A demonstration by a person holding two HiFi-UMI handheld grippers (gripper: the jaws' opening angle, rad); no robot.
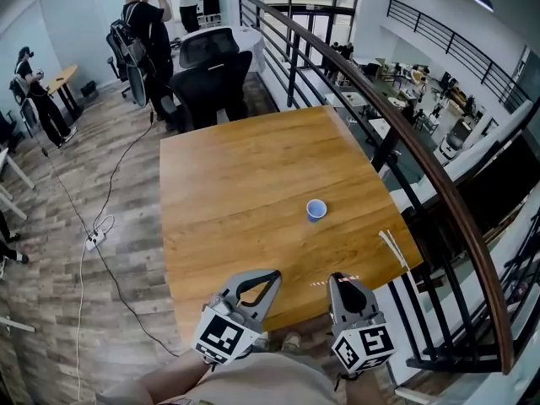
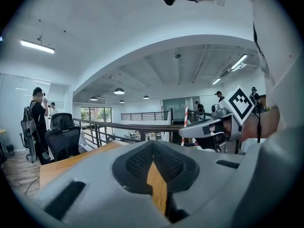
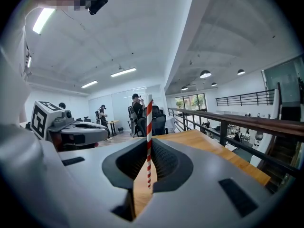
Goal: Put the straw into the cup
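Observation:
A small blue cup (image 1: 316, 210) stands upright on the wooden table (image 1: 228, 192), right of its middle. My right gripper (image 1: 341, 278) hovers at the table's near edge, shut on a red-and-white striped straw (image 3: 149, 137). The straw stands upright between the right gripper's (image 3: 148, 148) jaws and sticks out on both sides in the head view (image 1: 331, 282). My left gripper (image 1: 273, 275) is beside it at the near edge, shut and holding nothing. The left gripper view shows its own closed jaws (image 2: 153, 148), the right gripper (image 2: 209, 127) and the straw (image 2: 185, 118). The cup is out of both gripper views.
A thin white strip (image 1: 394, 250) lies near the table's right edge. A dark railing (image 1: 439, 184) runs along the right side with a drop beyond it. Black office chairs (image 1: 211, 74) stand at the far end, people (image 1: 148, 32) behind them. A cable (image 1: 101, 226) lies on the floor at left.

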